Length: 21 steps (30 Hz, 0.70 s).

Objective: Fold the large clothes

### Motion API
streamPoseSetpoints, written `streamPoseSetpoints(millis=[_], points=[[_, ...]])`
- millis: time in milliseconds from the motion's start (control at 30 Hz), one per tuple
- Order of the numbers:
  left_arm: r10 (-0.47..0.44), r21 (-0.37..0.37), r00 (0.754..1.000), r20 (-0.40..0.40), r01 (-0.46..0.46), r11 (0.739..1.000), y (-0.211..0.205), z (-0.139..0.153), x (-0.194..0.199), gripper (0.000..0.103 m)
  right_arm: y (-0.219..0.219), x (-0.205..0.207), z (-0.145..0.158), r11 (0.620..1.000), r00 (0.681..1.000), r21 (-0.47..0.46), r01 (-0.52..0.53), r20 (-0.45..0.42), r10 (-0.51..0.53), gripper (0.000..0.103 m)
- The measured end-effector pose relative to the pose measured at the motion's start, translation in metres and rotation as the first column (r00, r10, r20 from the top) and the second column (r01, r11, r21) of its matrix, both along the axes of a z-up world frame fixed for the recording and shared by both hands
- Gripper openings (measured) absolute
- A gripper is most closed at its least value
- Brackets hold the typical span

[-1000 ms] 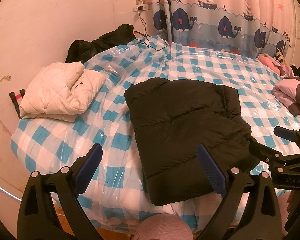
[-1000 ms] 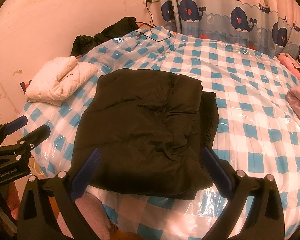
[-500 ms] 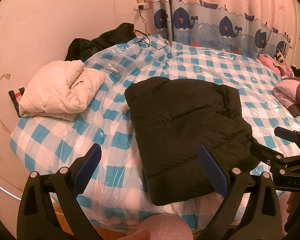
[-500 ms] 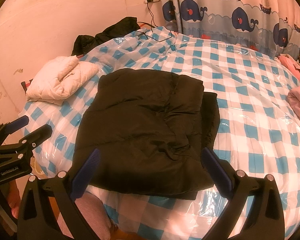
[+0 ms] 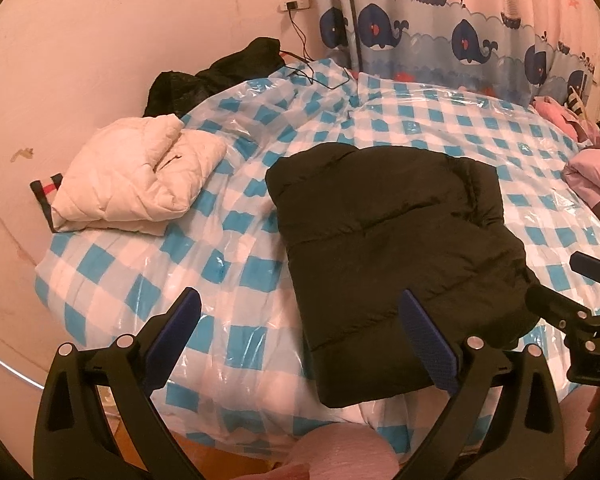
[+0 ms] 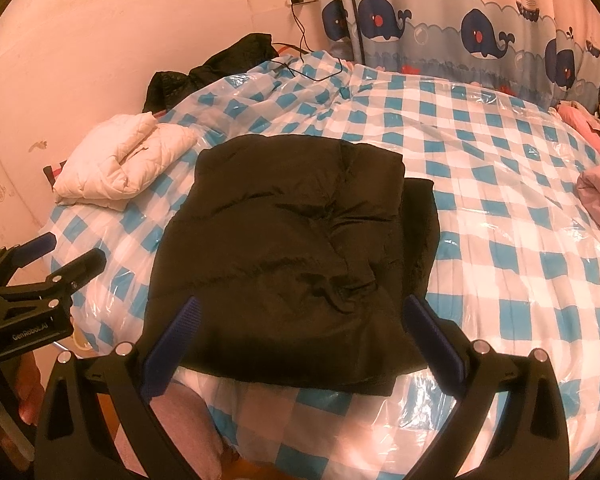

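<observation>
A black puffer jacket (image 5: 396, 248) (image 6: 296, 256) lies folded into a rough rectangle on the blue-and-white checked bed cover (image 5: 228, 264) (image 6: 500, 208), near the front edge. My left gripper (image 5: 300, 328) hovers open over the bed's near-left edge, beside the jacket's left side, with nothing between its fingers. My right gripper (image 6: 300, 332) is open just in front of the jacket's near hem, holding nothing. Each gripper also shows at the side of the other's view: the right gripper (image 5: 580, 300) and the left gripper (image 6: 48, 264).
A folded white quilted jacket (image 5: 136, 184) (image 6: 120, 160) lies at the bed's left. A dark garment (image 5: 220, 76) and a black cable (image 5: 320, 76) sit by the wall. Pink clothes (image 5: 592, 176) pile at the right. A whale curtain (image 6: 460, 20) hangs behind. A person's knee (image 5: 340, 452) is below.
Nothing much has shifted; both grippers stay open and drift only slightly, and the black jacket lies as before.
</observation>
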<state>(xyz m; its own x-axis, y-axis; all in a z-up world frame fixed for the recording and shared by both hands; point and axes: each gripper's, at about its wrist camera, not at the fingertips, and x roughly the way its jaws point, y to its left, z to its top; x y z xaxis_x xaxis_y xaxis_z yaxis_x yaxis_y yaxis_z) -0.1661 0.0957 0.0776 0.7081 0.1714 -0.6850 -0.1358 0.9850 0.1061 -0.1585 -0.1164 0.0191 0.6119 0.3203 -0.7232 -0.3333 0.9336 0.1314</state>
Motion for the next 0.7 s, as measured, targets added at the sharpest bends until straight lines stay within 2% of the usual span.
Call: streamPoseSetpoints(millis=[700], points=[[0.001,-0.004,1.0,0.004,-0.001,1.0,0.0031,0.0021,-0.0001,0.095,-0.0012,-0.0035,-0.0001,1.0,1.0,0.004,0.001,-0.007,-0.001,0.098]])
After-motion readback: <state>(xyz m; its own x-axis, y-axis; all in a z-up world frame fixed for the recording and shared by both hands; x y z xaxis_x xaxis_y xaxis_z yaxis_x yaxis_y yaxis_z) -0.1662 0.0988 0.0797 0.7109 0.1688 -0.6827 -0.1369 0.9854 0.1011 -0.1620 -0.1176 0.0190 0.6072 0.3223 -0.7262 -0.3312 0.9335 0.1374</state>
